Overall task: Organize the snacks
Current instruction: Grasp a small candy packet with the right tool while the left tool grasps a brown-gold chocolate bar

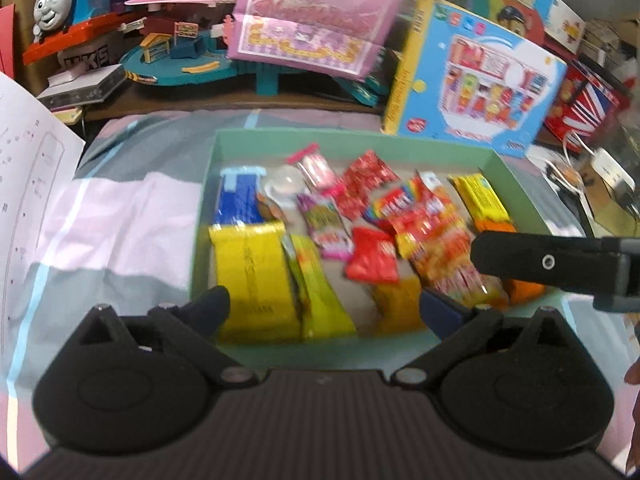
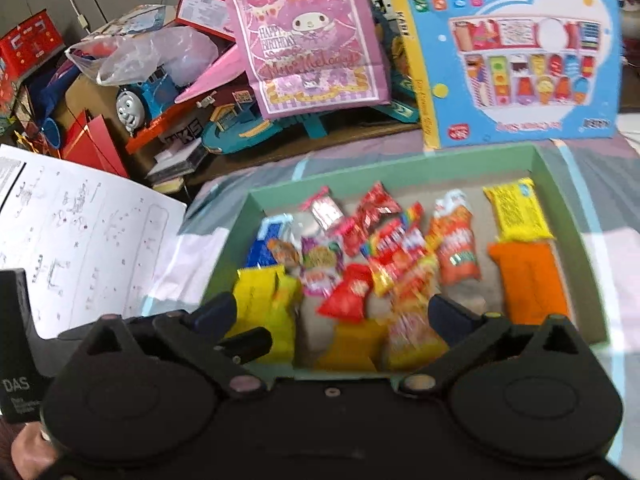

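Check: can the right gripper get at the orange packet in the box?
Probably yes. The right gripper is open and empty, and the orange packet lies uncovered near the box wall, just past its right finger.

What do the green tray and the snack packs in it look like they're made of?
Green tray: probably cardboard, with a matte green outside, thin straight walls and a dull grey-brown floor. Snack packs, such as the red pack: apparently thin plastic or foil film, glossy and crinkled with pinched ends. Blur hides finer detail.

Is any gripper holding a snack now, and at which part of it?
Nothing is held. The left gripper and right gripper are both open and empty above the green cardboard box of snack packets.
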A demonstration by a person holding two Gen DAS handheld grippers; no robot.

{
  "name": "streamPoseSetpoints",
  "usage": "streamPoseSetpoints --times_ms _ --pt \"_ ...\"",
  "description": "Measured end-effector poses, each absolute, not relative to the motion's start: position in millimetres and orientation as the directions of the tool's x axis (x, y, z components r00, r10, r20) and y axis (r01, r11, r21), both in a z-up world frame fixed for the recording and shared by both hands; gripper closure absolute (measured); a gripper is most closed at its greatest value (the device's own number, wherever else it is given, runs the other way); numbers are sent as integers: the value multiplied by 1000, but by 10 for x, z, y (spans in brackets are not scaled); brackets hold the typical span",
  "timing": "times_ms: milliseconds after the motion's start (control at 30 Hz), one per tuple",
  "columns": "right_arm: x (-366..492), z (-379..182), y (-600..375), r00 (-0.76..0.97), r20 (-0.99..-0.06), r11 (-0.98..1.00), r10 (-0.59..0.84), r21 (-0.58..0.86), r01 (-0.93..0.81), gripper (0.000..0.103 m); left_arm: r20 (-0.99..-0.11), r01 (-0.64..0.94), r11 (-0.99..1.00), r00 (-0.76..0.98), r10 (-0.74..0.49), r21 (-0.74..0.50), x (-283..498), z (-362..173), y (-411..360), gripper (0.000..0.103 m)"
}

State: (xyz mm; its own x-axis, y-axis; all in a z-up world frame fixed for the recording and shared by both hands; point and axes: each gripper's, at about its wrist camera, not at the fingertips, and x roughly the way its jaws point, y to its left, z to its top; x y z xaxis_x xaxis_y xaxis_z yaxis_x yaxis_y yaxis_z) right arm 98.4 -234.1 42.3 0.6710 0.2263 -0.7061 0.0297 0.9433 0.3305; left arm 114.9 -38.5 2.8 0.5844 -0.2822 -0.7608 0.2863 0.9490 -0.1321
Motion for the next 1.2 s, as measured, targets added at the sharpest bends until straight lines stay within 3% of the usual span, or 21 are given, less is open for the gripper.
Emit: streamPoseSetpoints --times_ms 433,500,633,833,900,967,1033,1067,1167,1200 --pt "132 66 -2753 602 -781 926 170 335 174 0 -841 340 932 461 -283 -127 493 -479 -521 0" --pt "9 -39 -2797 583 -797 921 158 332 205 8 -850 341 931 446 -281 -128 429 -560 -520 0" --pt "-193 -211 -2822 523 -836 914 165 329 239 40 -856 350 929 438 -273 -117 348 -652 -511 0" --pt "-352 -360 -2772 484 -862 913 152 310 265 41 -852 359 927 447 -274 -110 337 -696 -528 3" --pt "-346 -377 -2719 484 -864 923 140 291 251 47 -849 375 922 452 -276 -100 329 -707 -572 8" --pt "-343 -420 -2660 479 -867 936 142 275 221 64 -844 398 913 460 -277 -83 303 -715 -626 14" --pt "-339 -440 -2591 486 -866 954 117 234 186 69 -836 428 902 475 -274 -53 254 -723 -682 20" --pt "-330 -448 -2549 489 -866 964 105 210 166 74 -832 440 897 484 -272 -38 228 -724 -703 26" --pt "-330 -446 -2526 502 -860 971 94 191 144 82 -813 465 885 520 -262 13 156 -699 -742 65" --pt "-323 -438 -2536 502 -858 969 103 202 145 82 -814 465 885 512 -273 -4 165 -685 -730 66"
